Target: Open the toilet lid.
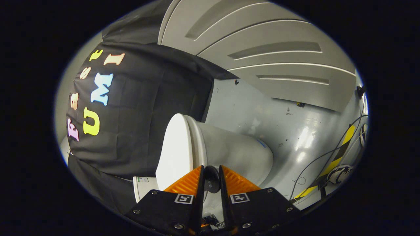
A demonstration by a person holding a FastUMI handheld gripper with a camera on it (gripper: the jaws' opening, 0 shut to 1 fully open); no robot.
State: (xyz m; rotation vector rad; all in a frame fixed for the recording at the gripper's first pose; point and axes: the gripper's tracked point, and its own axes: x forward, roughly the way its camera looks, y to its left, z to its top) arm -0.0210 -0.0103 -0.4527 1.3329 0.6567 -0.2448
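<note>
The view is rolled on its side. A white toilet lid (pixel 177 147) lies flat against the seat rim (pixel 198 141), with the pale bowl (pixel 239 154) beyond it. My gripper (pixel 211 178) is at the lid's near edge. Its two fingers stand close together, and a small black round knob (pixel 212 179) at that edge is pinched between them. The joint between the knob and the lid is hidden behind the fingers.
Black cloth (pixel 141 114) hangs behind the lid side. A white labelled box (pixel 144 188) sits by the toilet's base. The grey floor (pixel 279 121) carries yellow-black tape (pixel 338 154), loose cables (pixel 315 164) and a coiled white cord (pixel 341 173). A grey panelled wall (pixel 262 49) lies beyond.
</note>
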